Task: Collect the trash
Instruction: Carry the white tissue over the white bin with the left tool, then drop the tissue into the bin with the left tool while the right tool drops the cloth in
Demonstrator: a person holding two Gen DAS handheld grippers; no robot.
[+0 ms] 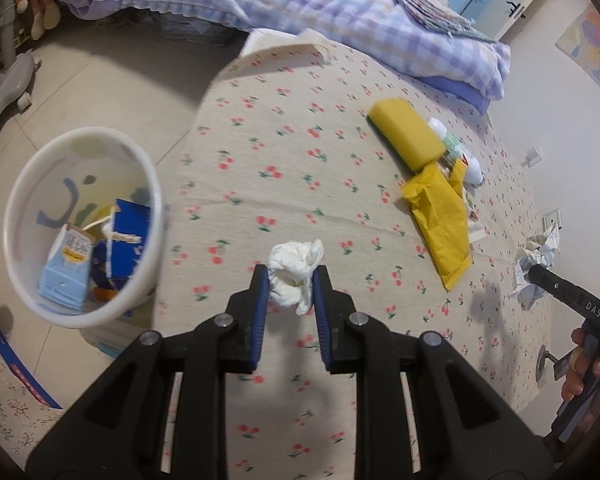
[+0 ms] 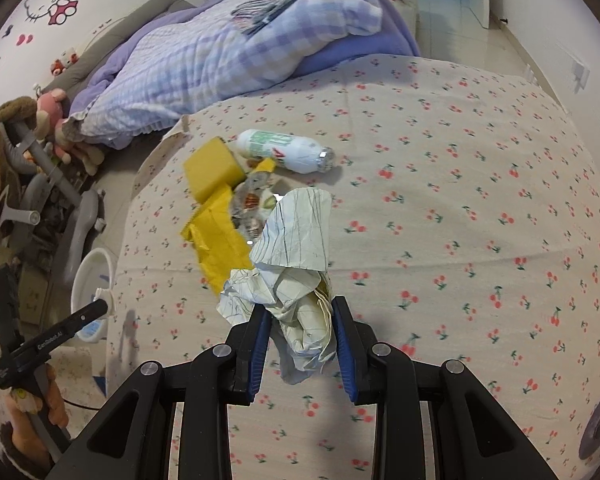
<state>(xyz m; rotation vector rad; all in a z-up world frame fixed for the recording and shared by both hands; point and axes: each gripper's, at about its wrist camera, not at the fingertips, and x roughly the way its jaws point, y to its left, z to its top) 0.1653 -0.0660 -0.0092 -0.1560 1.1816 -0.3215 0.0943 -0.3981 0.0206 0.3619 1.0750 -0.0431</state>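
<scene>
Left wrist view: left tongs [image 1: 290, 280] clamp crumpled white tissue [image 1: 294, 278], lower centre, for round white plastic bin [image 1: 20, 216]; right tongs [image 2: 302, 314] grip crumpled lined paper [image 2: 296, 272].

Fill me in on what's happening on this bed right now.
A person is clearing trash off the cherry-print bedsheet with two tools. The left hand-held gripper pinches a crumpled white tissue; the right hand-held gripper holds a crumpled sheet of lined paper. A white plastic bin beside the bed already holds cartons. A yellow sponge, a yellow wrapper and a white bottle still lie on the sheet.
</scene>
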